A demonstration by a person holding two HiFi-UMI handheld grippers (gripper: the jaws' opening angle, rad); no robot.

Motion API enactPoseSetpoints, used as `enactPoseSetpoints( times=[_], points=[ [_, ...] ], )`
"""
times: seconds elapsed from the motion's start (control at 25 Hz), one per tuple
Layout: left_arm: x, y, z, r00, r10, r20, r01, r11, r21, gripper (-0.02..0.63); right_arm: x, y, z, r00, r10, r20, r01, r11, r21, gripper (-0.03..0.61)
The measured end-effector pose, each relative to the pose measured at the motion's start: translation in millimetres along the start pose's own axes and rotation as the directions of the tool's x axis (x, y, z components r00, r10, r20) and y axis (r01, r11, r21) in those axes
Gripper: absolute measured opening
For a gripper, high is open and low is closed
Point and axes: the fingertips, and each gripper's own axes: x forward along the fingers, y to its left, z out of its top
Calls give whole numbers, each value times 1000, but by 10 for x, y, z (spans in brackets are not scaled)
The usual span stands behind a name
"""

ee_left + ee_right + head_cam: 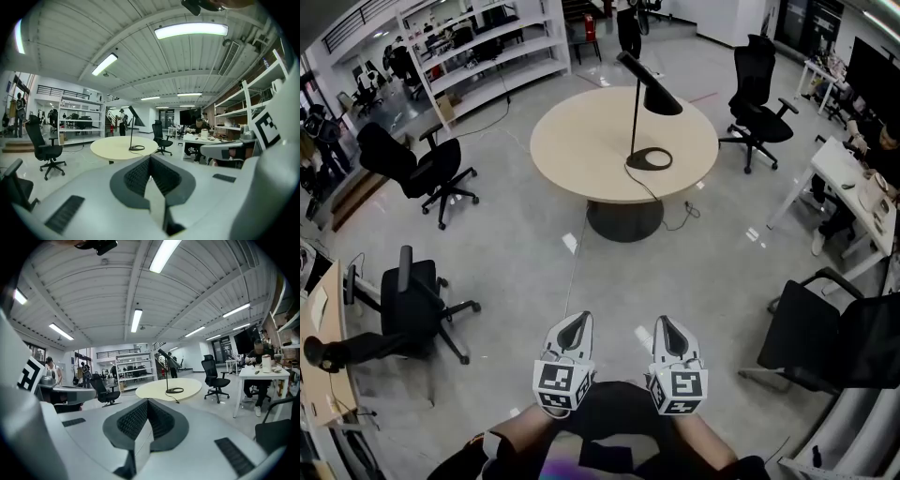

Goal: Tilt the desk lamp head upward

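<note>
A black desk lamp [635, 103] stands on a round beige table [581, 145] at the far middle of the head view, its cone head [662, 97] pointing down and to the right. The lamp also shows small in the left gripper view [132, 133] and in the right gripper view [167, 373]. Both grippers are held close to the person's body, well short of the table. My left gripper [576, 325] and my right gripper [669, 328] are shut, jaws pressed together with nothing between them.
Black office chairs stand around the table: one at left [427, 169], one at near left [412, 309], one at back right [759, 89], one at near right [839, 337]. White shelving [478, 52] is at the back left. A white desk [848, 187] with a seated person is at right.
</note>
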Motion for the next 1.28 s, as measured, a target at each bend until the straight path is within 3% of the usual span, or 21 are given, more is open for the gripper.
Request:
enactPoseSetpoints(
  times=[0.32, 0.64, 0.96, 1.12, 1.28],
  points=[
    [288, -428, -18, 999, -36, 0, 36, 999, 25, 44, -113, -477, -4, 999, -30, 16, 30, 999, 10, 14],
    [887, -418, -6, 998, -61, -30, 61, 998, 15, 44, 268, -850, -29, 998, -51, -22, 52, 999, 17, 14],
    [1908, -122, 210, 992, -121, -40, 122, 992, 12, 44, 1194, -1190, 134, 995, -58, -79, 58, 998, -2, 14],
    [2603, 207, 369, 989, -131, -62, 131, 991, -16, 44, 1822, -1447, 384, 993, -81, -89, 81, 997, -1, 14],
    [3178, 479, 737, 987, -159, -30, 158, 987, -10, 44, 2411, -1675, 733, 991, -115, -75, 114, 993, -13, 14]
  ],
)
